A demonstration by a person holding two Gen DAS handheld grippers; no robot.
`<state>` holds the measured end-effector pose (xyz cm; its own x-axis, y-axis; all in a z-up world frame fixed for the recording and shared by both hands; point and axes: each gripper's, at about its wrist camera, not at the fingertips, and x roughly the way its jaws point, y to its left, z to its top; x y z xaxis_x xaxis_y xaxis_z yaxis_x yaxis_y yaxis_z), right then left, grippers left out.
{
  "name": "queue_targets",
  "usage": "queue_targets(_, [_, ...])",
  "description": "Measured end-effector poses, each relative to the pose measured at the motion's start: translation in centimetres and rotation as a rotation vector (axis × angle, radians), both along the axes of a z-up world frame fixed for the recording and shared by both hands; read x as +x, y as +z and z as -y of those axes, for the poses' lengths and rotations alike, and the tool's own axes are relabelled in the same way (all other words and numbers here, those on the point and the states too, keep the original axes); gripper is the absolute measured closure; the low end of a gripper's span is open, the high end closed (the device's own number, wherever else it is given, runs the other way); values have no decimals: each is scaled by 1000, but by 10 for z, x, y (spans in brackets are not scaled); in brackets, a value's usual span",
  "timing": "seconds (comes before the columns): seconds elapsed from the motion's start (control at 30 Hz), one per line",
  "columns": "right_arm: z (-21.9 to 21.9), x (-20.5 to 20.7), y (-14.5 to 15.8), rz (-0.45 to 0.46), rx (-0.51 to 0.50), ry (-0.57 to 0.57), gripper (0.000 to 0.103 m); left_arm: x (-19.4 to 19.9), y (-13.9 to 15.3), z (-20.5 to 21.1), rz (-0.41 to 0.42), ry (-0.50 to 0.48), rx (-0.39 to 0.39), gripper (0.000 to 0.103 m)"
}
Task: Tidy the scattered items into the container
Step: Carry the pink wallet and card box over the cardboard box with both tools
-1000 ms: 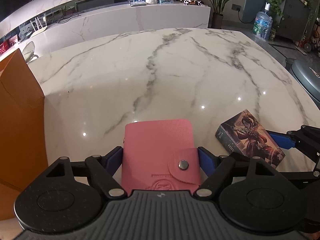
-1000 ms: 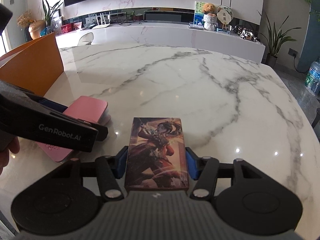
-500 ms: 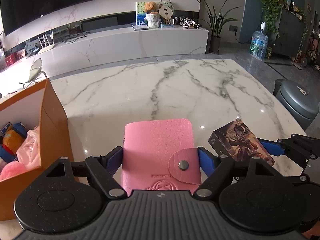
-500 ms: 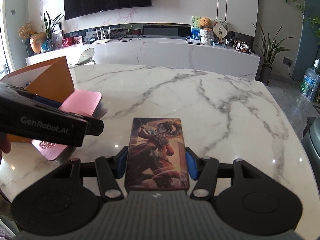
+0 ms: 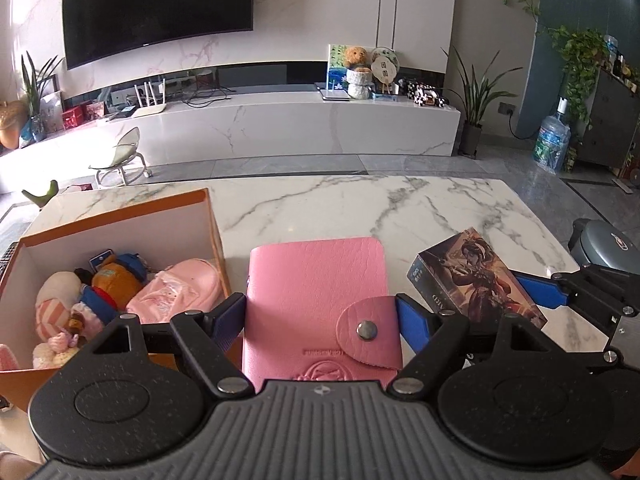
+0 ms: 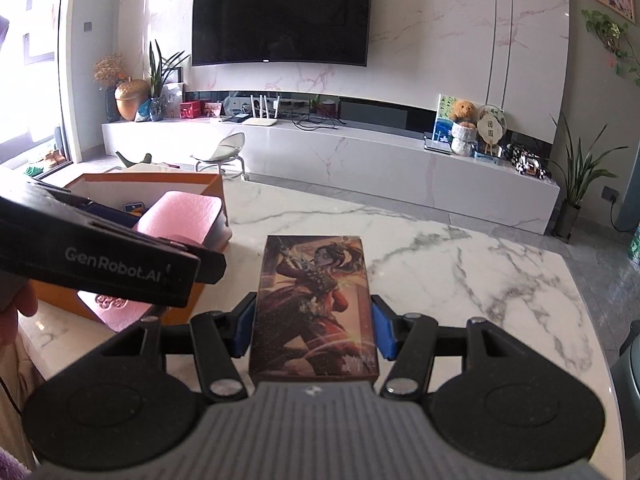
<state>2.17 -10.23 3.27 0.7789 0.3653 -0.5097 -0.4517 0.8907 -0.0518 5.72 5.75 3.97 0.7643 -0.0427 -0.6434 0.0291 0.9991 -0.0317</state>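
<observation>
My left gripper (image 5: 320, 320) is shut on a pink snap-button wallet (image 5: 316, 292) and holds it in the air, just right of the orange cardboard box (image 5: 120, 208). The box is open and holds several plush toys (image 5: 112, 284). My right gripper (image 6: 314, 328) is shut on a card box with a painted warrior figure (image 6: 314, 300), held above the marble table (image 6: 460, 264). That card box also shows in the left wrist view (image 5: 476, 276), to the right of the wallet. In the right wrist view the left gripper (image 6: 100, 256), the wallet (image 6: 180, 216) and the orange box (image 6: 160, 180) are at the left.
The marble table (image 5: 360, 204) stretches ahead to its far edge. A grey round bin (image 5: 608, 248) stands off the table's right side. Beyond are a white chair (image 5: 124, 156), a long TV console (image 5: 280, 120) and a water bottle (image 5: 554, 140).
Both grippers have risen with their items, so the views tilted up. The orange box's inside with the toys came into the left wrist view. The left gripper moved closer to the box.
</observation>
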Motion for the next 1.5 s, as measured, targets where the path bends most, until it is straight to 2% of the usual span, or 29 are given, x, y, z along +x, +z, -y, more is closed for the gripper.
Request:
queue_targets(0.33, [-67,7,32,50,-15,122,43,-9,20,-71,60,120,-50,10])
queue_targets(0.77, [-165,36,49,61,-48,253,43,7,29,-161,48,234,-62,10])
queue_targets(0.97, [-199,61,40,25,-64,281,43,28,21,-183,14,246,-41,10])
queue_targets(1.23, [-231,105,14,-58,-99,305,43,62,-5,-208,-66,266,-34,10])
queue_targets(1.5, [-245,148,-20,-191,-154,291,43,88,-34,-228,-174,260,-57,10])
